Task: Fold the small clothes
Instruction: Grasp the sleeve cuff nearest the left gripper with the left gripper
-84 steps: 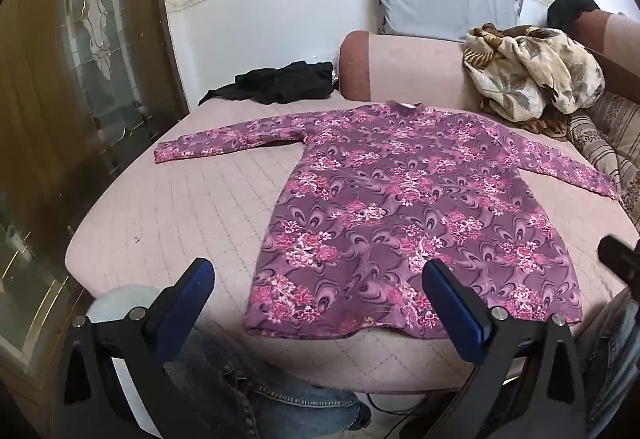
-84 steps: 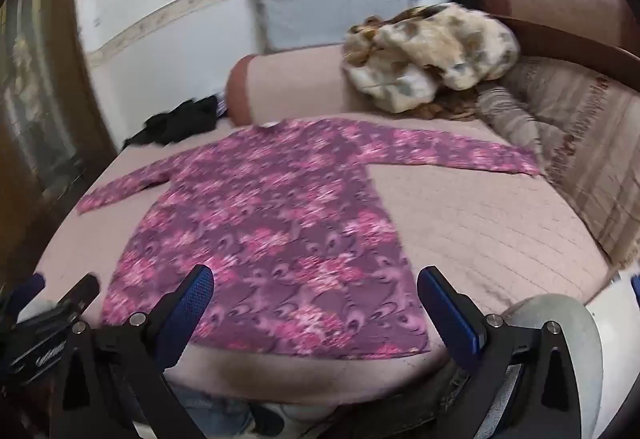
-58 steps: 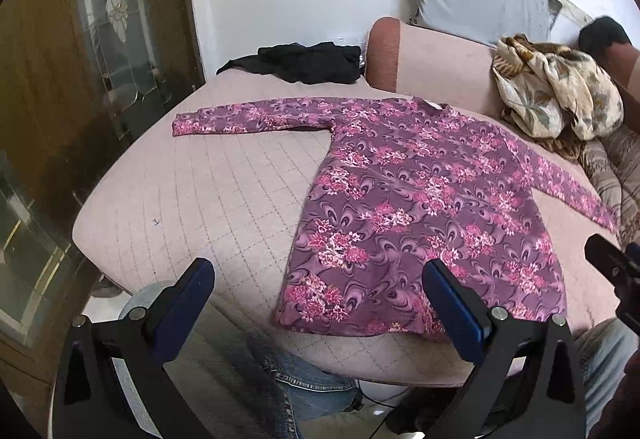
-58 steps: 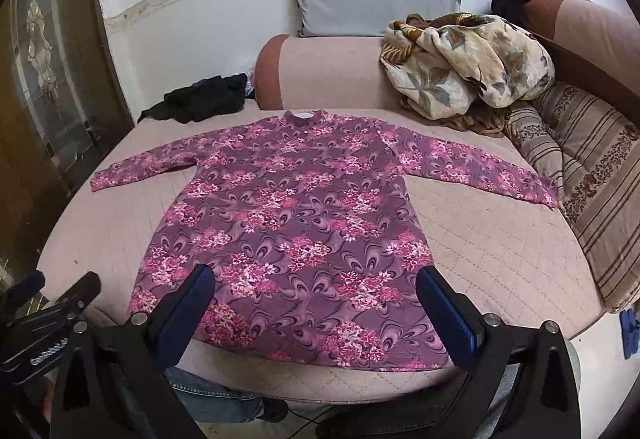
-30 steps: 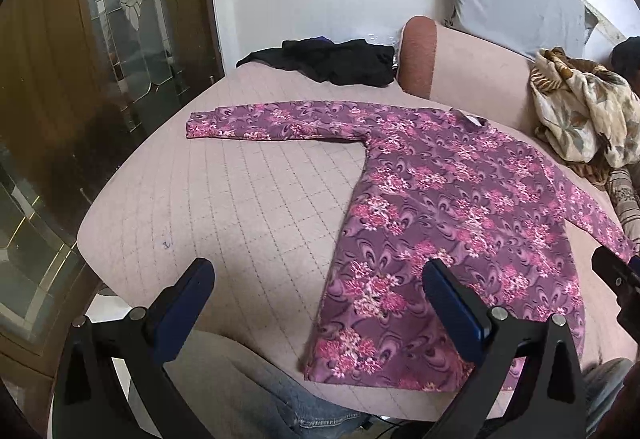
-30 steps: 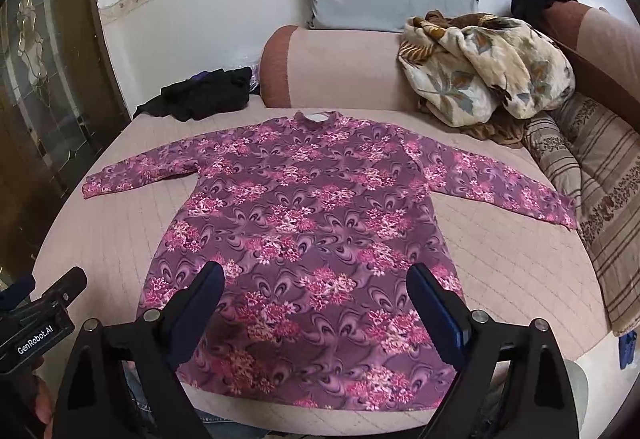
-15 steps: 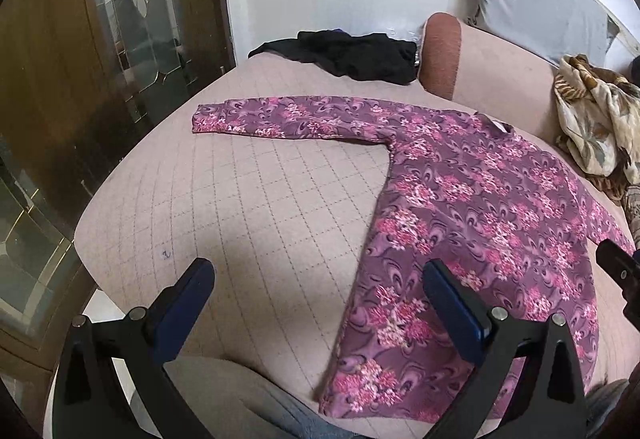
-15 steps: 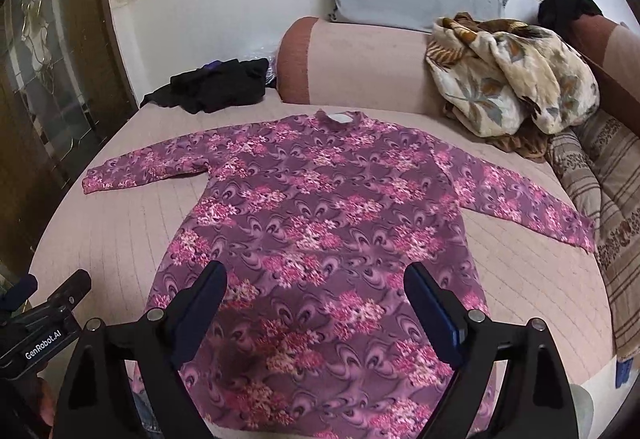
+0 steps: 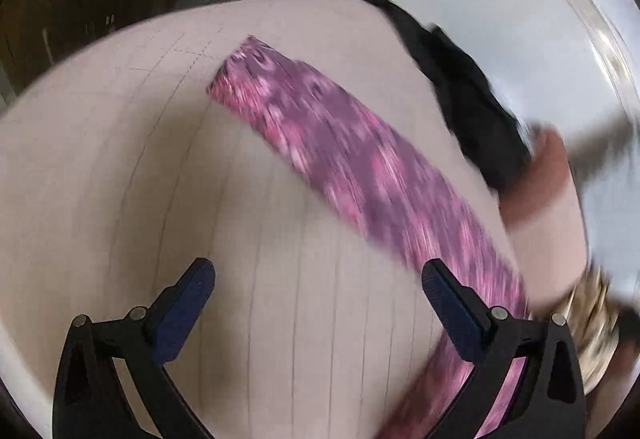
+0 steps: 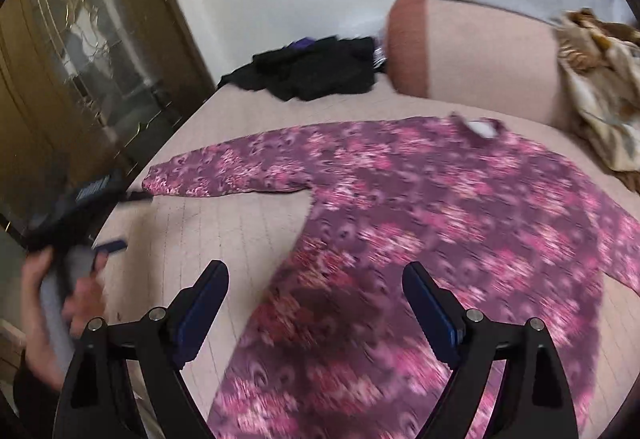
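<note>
A purple top with pink flowers (image 10: pixel 420 235) lies flat on the pink quilted bed (image 10: pixel 224 235), neck label toward the bolster. Its long left sleeve (image 9: pixel 320 135) runs slantwise across the blurred left wrist view, cuff at the upper left. My left gripper (image 9: pixel 318 279) hovers open over bare quilt just below that sleeve, nothing between its fingers. In the right wrist view the same left gripper (image 10: pixel 120 223) shows at the left edge, held in a hand, close to the sleeve cuff. My right gripper (image 10: pixel 316 275) hangs open above the top's lower left side, empty.
A black garment (image 10: pixel 312 71) lies at the bed's far corner next to a pink bolster (image 10: pixel 472 55). A patterned blanket (image 10: pixel 600 79) is heaped at the right. A wooden door with glass panels (image 10: pixel 84 51) stands along the bed's left side.
My left gripper swung fast to the left, rolled and dropped toward the sleeve cuff. My right gripper moved left and lower over the top. Both stayed open.
</note>
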Available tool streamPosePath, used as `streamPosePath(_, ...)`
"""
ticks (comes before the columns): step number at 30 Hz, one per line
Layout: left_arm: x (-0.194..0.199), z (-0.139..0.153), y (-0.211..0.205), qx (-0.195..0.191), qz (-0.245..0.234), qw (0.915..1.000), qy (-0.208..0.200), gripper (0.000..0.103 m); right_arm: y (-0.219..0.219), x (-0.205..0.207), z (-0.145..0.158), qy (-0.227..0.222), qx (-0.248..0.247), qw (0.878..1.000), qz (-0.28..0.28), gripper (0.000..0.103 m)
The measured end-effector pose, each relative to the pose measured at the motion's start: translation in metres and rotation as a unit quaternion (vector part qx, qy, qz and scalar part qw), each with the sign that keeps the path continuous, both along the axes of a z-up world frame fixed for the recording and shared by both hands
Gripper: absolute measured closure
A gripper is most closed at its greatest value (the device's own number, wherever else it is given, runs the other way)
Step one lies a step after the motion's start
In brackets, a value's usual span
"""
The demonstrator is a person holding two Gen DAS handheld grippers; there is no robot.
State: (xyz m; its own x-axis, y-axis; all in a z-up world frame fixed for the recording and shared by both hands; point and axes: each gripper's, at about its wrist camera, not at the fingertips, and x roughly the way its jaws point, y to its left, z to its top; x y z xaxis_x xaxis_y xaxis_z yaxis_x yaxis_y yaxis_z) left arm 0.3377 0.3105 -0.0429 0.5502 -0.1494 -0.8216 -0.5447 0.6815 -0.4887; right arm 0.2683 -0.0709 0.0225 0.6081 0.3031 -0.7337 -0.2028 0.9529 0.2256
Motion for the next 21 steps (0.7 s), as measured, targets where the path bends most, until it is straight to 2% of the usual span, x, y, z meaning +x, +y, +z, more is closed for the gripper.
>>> streamPosePath(2,0.032,-0.021,0.024,-0.016,0.021,0.9995,0.02,0.002,0.006,0.011,-0.011,-0.001,-0.008,1.0,0.004,0.011)
streamPosePath(3,0.042,-0.03,0.031,-0.017,0.031,0.9989,0.031,0.009,0.006,0.015,-0.016,0.0,-0.01,1.0,0.004,0.011)
streamPosePath(4,0.053,-0.041,0.039,-0.016,0.053,0.9975,0.045,0.011,0.005,0.018,-0.02,0.002,-0.01,1.0,0.003,0.011)
streamPosePath(7,0.073,-0.035,0.039,0.048,0.081,0.9947,0.041,0.012,-0.003,0.02,-0.029,0.008,-0.011,1.0,-0.001,0.011)
streamPosePath(8,0.085,-0.035,0.035,0.073,0.083,0.9928,0.047,0.02,-0.006,0.019,-0.031,0.011,-0.014,1.0,-0.003,0.011)
streamPosePath(9,0.092,-0.036,0.036,0.091,0.091,0.9901,0.056,0.041,-0.009,0.019,-0.033,0.012,-0.017,1.0,-0.005,0.011)
streamPosePath(10,0.097,-0.035,0.035,0.123,0.109,0.9836,0.074,0.068,-0.012,0.018,-0.035,0.014,-0.021,1.0,-0.007,0.011)
streamPosePath(11,0.098,-0.034,0.033,0.137,0.115,0.9813,0.072,0.081,-0.016,0.017,-0.035,0.016,-0.022,1.0,-0.009,0.011)
streamPosePath(12,0.1,-0.032,0.031,0.132,0.105,0.9839,0.059,0.093,-0.02,0.016,-0.035,0.015,-0.024,1.0,-0.011,0.011)
streamPosePath(13,0.101,-0.029,0.026,0.136,0.094,0.985,0.05,0.094,-0.025,0.013,-0.033,0.014,-0.025,0.999,-0.015,0.011)
streamPosePath(15,0.096,-0.009,0.001,0.199,0.073,0.9768,0.031,0.094,-0.035,0.009,-0.027,0.01,-0.026,0.999,-0.022,0.011)
streamPosePath(16,0.088,0.01,-0.017,0.226,0.058,0.9724,0.0,0.094,-0.042,0.005,-0.023,0.007,-0.027,0.999,-0.025,0.011)
streamPosePath(18,0.074,0.046,-0.048,0.255,0.029,0.9647,-0.059,0.094,-0.054,-0.004,-0.017,-0.003,-0.027,0.999,-0.031,0.011)
streamPosePath(19,0.065,0.066,-0.067,0.272,0.008,0.958,-0.089,0.094,-0.061,-0.011,-0.013,-0.01,-0.024,0.999,-0.033,0.011)
streamPosePath(20,0.049,0.094,-0.096,0.301,-0.021,0.9441,-0.132,0.094,-0.07,-0.02,-0.012,-0.015,-0.021,0.999,-0.037,0.011)
streamPosePath(21,0.04,0.111,-0.115,0.316,-0.042,0.9344,-0.159,0.094,-0.076,-0.026,-0.011,-0.016,-0.017,0.999,-0.04,0.011)
